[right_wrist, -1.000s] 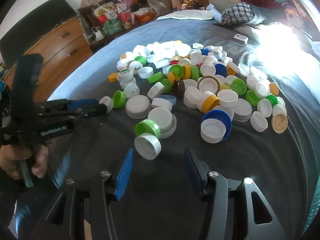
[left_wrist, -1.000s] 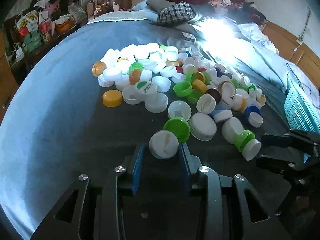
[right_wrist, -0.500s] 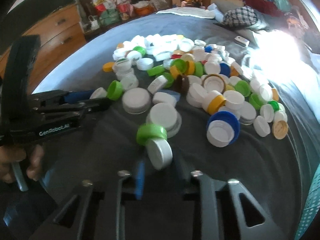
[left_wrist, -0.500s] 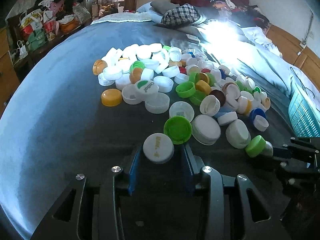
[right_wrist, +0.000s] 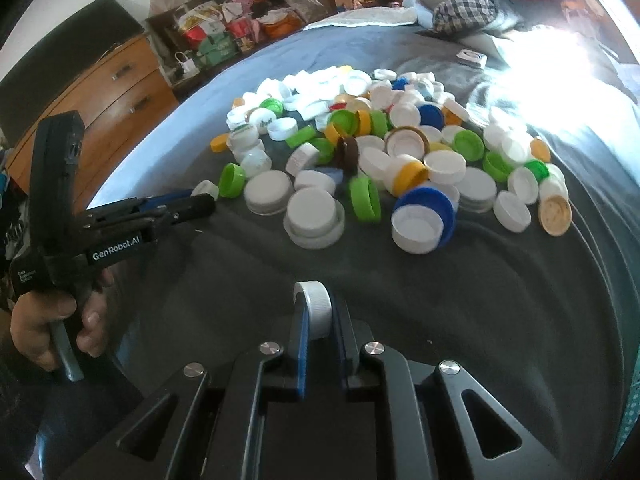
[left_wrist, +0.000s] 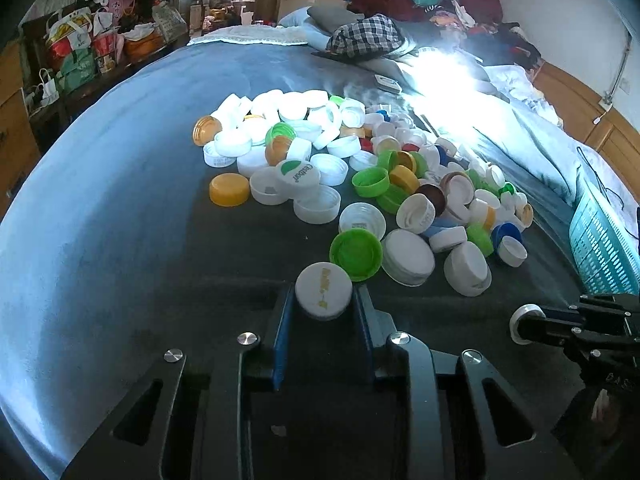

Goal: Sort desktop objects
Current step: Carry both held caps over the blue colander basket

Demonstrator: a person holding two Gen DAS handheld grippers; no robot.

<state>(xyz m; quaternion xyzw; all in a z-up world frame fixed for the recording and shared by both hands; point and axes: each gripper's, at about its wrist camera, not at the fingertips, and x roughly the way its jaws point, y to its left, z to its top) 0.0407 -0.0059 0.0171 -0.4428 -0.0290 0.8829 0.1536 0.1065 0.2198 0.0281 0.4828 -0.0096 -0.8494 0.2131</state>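
Note:
A heap of plastic bottle caps (left_wrist: 360, 168), white, green, yellow, blue and brown, lies on a dark cloth over a bed; it also shows in the right wrist view (right_wrist: 400, 152). My left gripper (left_wrist: 323, 300) is shut on a white cap with yellow print (left_wrist: 324, 289), at the near edge of the heap beside a green cap (left_wrist: 356, 254). My right gripper (right_wrist: 318, 312) is shut on a small white ribbed cap (right_wrist: 318, 310), held on edge and pulled back from the heap. Each gripper shows in the other's view, the right one (left_wrist: 528, 324) and the left one (right_wrist: 200, 204).
A turquoise plastic basket (left_wrist: 600, 248) stands at the right edge of the bed. A checked cloth (left_wrist: 368, 36) and bedding lie at the far end. A wooden dresser (right_wrist: 92, 92) and bags stand to the left. Bare dark cloth lies in front of the heap.
My right gripper has closed on the small white cap and pulled it back from the green cap. My left gripper has closed on the printed white cap and lifted it slightly.

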